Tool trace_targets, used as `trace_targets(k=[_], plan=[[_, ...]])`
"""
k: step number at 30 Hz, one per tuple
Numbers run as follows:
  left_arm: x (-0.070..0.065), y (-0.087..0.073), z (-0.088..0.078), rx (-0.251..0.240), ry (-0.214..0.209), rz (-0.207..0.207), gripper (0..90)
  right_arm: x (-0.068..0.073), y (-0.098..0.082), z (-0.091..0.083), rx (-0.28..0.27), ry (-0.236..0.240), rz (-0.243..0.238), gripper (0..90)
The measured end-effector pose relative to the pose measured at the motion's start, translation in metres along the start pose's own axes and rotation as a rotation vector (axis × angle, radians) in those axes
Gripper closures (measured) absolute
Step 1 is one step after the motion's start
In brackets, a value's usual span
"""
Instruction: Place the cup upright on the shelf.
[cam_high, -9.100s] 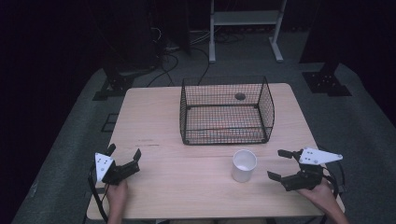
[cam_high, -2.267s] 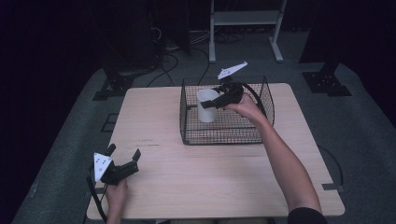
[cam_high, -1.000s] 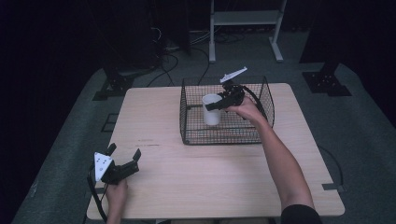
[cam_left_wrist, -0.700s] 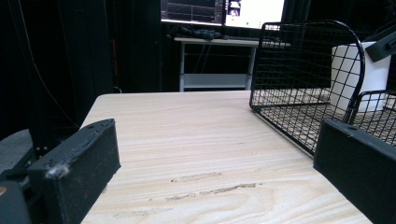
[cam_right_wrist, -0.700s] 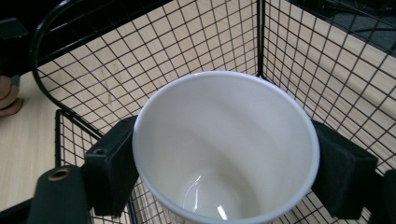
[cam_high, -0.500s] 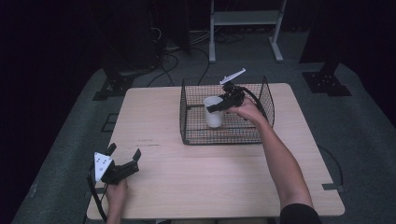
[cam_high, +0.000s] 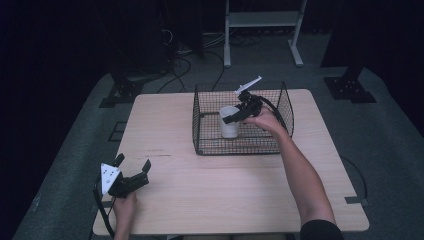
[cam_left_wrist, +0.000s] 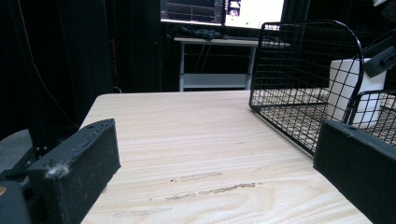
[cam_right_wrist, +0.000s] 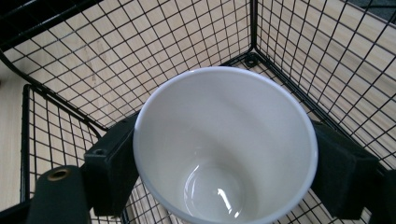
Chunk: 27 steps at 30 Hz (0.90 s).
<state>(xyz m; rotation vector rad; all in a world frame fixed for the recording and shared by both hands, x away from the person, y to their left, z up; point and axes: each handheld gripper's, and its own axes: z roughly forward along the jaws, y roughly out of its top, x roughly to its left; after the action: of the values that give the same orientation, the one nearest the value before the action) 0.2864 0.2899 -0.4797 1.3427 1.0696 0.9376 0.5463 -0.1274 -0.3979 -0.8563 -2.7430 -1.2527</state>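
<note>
Wooden table (cam_high: 210, 195), basket (cam_high: 285, 107) walls close around cup (cam_high: 229, 121) in clamped right tongs (cam_high: 235, 116); left tongs (cam_high: 131, 165) agape, empty.

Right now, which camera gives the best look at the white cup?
The right gripper view: the white cup shows its open, empty inside, a black jaw on each side. The high view shows it small inside the wire basket; the left gripper view shows it through the mesh.

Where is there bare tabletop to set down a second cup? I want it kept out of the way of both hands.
The table is bare between the left gripper and the wire basket, and along its near right edge. It is crowded inside the basket, where the right gripper grips the white cup.
</note>
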Motion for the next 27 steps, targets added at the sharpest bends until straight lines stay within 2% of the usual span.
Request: trace_targets(k=[4, 19, 27], plan=[[0.000, 0.000, 0.000, 0.000, 0.000, 0.000, 0.0, 0.002, 0.000, 0.000, 0.017, -0.012, -0.015, 18.6], [0.000, 0.000, 0.000, 0.001, -0.001, 0.004, 0.0, 0.009, 0.001, -0.001, 0.031, -0.008, -0.040, 17.3], [-0.001, 0.000, 0.000, 0.001, -0.001, 0.005, 0.0, 0.014, 0.002, -0.003, 0.023, 0.003, -0.049, 16.4]])
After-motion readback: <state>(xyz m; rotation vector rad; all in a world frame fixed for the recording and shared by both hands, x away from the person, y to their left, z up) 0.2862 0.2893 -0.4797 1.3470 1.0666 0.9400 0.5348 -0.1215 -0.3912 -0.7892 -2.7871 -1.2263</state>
